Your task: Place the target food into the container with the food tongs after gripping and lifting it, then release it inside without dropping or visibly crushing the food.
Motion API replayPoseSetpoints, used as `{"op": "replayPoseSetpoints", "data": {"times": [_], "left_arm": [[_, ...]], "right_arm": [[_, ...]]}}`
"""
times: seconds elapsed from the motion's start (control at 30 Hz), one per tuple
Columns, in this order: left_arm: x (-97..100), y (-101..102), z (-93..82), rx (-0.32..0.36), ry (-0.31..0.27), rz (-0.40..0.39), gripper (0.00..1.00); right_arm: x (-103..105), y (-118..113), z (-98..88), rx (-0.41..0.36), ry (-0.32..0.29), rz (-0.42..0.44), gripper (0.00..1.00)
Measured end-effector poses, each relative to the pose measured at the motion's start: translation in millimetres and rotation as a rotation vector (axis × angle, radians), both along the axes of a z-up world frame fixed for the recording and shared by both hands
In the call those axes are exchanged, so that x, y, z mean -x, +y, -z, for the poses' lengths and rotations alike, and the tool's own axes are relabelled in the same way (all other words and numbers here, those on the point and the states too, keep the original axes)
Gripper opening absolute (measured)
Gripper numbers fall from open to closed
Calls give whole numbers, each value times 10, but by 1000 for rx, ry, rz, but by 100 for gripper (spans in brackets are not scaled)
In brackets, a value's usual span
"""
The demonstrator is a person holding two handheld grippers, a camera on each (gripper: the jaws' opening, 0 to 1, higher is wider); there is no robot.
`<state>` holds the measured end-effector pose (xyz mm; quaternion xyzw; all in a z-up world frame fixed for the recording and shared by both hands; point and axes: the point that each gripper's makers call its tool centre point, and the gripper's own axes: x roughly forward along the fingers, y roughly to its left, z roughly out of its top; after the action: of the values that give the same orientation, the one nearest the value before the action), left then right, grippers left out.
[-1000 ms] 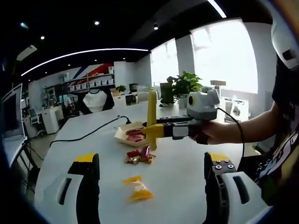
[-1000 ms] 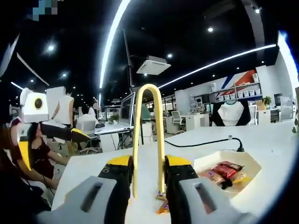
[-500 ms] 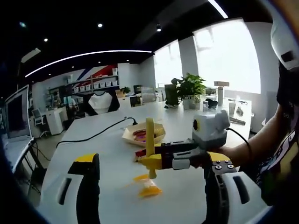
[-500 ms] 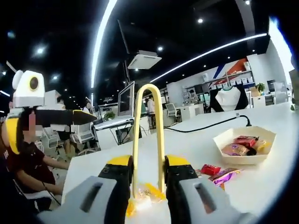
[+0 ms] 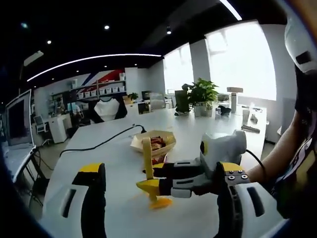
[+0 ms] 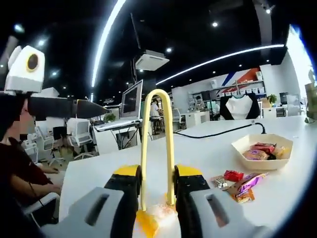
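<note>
My right gripper [image 6: 157, 172] is shut on a pair of yellow food tongs [image 6: 157, 144], bend up and tips down. The tong tips reach a yellow-wrapped food piece [image 6: 152, 217] on the white table, one on each side; whether they pinch it I cannot tell. In the left gripper view the same tongs [image 5: 147, 157] stand over that yellow piece [image 5: 159, 202], held by the right gripper [image 5: 148, 186] coming in from the right. My left gripper [image 5: 161, 168] is open and holds nothing. The container, a pale paper tray [image 6: 243, 144] with wrapped snacks, sits farther back [image 5: 138, 144].
Several loose red and purple wrapped candies [image 6: 238, 180] lie between the yellow piece and the tray. A black cable [image 5: 99, 141] runs across the table past the tray. A potted plant [image 5: 200, 91] stands at the far end. A seated person [image 6: 22, 168] is beside the table.
The right gripper has come down and nearer with the tongs, from beside the tray to the yellow-wrapped piece. The tong tips now sit at that piece. The left gripper stays open.
</note>
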<state>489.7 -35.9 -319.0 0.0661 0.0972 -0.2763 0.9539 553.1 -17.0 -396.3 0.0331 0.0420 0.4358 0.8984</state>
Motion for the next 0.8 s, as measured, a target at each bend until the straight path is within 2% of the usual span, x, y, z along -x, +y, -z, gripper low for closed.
{"op": "replayPoseSetpoints", "data": {"times": [0.1,0.17,0.2,0.33,0.47,0.63,0.8], "left_arm": [[-1,15,10,-3,3,-3,98],[-3,21,16,-2,4,-5,98],[-5,21,24,-1,6,-6,98],[-12,-8,21,0,6,-4,98],[-22,-66,11,0,5,8,98],[-52,-172,12,-9,8,24,98],[-85,-303,-32,-12,3,51,97]], "right_arm": [[7,-8,3,24,-17,-7,23],[18,-32,21,85,-65,-21,23],[27,-47,24,89,-72,-24,23],[69,-220,21,116,-107,-39,23],[86,-491,28,160,-156,-68,23],[-53,-916,26,166,-170,-37,23],[-215,-1350,19,153,-158,1,23]]}}
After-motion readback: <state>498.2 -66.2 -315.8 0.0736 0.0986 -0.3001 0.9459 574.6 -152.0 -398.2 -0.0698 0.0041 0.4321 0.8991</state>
